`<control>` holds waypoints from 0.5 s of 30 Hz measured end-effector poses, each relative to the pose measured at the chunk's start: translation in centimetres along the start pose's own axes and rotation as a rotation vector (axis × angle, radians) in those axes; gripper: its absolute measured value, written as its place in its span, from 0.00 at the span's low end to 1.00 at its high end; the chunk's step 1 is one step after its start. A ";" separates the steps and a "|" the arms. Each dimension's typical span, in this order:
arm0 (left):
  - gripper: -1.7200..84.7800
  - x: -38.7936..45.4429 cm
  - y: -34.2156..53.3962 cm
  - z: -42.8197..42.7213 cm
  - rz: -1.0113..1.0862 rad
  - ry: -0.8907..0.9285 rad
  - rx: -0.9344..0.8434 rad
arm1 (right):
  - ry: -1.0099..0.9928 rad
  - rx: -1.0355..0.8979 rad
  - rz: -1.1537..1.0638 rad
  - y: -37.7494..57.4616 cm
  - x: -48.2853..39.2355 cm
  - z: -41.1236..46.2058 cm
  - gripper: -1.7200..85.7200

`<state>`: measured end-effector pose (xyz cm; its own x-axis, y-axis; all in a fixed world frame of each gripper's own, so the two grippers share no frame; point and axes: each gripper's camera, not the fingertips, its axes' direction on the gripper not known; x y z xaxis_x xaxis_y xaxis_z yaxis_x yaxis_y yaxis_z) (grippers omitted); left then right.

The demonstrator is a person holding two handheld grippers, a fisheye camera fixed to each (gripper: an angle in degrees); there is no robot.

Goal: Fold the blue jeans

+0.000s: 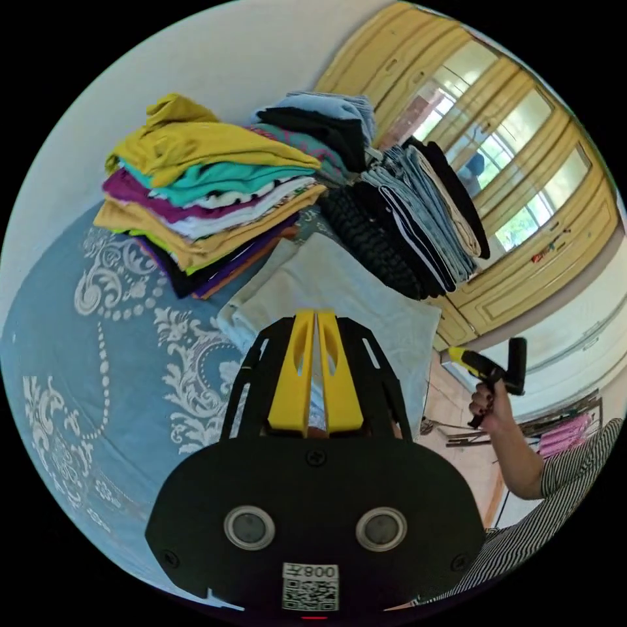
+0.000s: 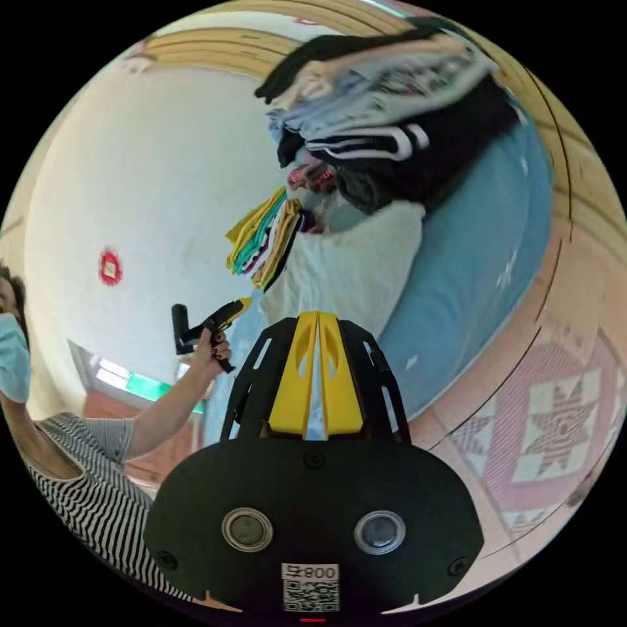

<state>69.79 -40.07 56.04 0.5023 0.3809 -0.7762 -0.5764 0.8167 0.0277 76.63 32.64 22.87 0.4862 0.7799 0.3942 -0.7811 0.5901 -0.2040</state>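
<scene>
Left gripper (image 1: pixel 317 317) lower centre, jaws closed together, empty. Right gripper (image 2: pixel 317 317) likewise, closed, empty. Pale folded cloth (image 1: pixel 339 287) mid-frame on blue bedspread (image 1: pixel 78 366); clothes stacks (image 1: pixel 209 196) above.

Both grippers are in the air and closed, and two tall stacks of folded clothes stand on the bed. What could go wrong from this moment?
1. The dark stack leans toward the bed's edge; a bump from either gripper might tip it onto the floor.
2. The colourful stack stands close behind the pale folded cloth, so dragging a garment there could topple it.
3. The left gripper and the right gripper look shut with nothing gripped; they probably need opening before taking fabric.
</scene>
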 end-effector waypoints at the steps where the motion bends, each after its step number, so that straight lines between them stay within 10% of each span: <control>1: 0.03 1.1 -1.8 1.4 0.025 0.000 -0.018 | 0.098 -0.004 -0.052 -1.6 -0.9 0.5 0.02; 15: 0.02 0.4 -12.4 12.1 0.110 -0.165 -0.252 | 0.637 -0.022 -0.288 0.0 -4.5 6.8 0.02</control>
<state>84.89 -44.83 63.01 0.5139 0.5427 -0.6644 -0.7642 0.6414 -0.0672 71.83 27.74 27.17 0.8132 0.5580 -0.1655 -0.5815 0.7908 -0.1911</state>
